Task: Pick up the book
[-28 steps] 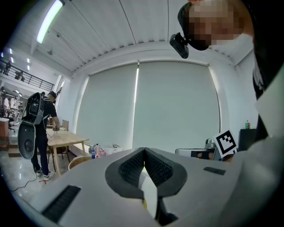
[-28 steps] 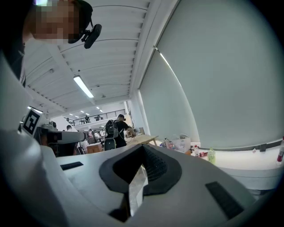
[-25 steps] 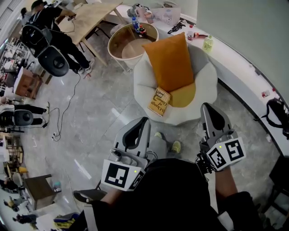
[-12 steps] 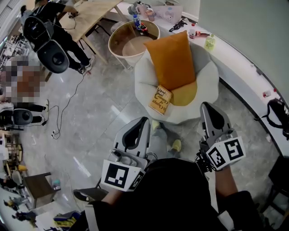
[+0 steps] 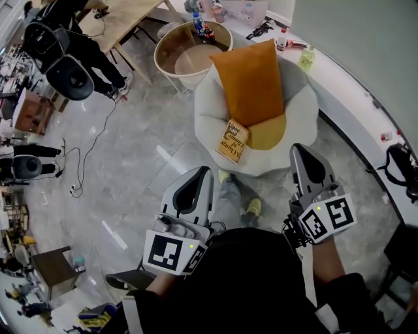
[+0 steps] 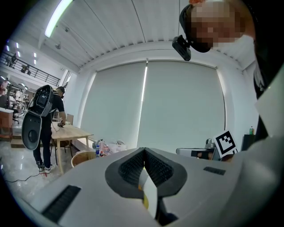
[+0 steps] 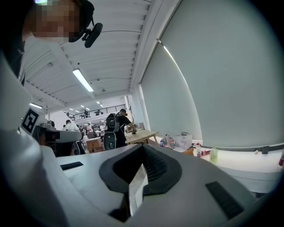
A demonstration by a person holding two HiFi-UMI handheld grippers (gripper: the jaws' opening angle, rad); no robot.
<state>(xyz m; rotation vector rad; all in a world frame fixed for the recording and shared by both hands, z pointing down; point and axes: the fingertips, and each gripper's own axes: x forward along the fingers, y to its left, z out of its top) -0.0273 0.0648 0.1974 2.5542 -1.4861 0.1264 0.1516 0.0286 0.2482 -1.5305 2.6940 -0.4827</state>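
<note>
Grey floor separated us from the white armchair, where the book lay untouched at twelve o'clock, well beyond our left gripper and right gripper, both clamped together empty, the pickup not yet begun.

Book on chair, before cushion

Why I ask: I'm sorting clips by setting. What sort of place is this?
Likely an open workshop or lab with a lounge corner: a white armchair holding an orange cushion and a book, a wooden work table, and cables trailing over the polished floor.
</note>
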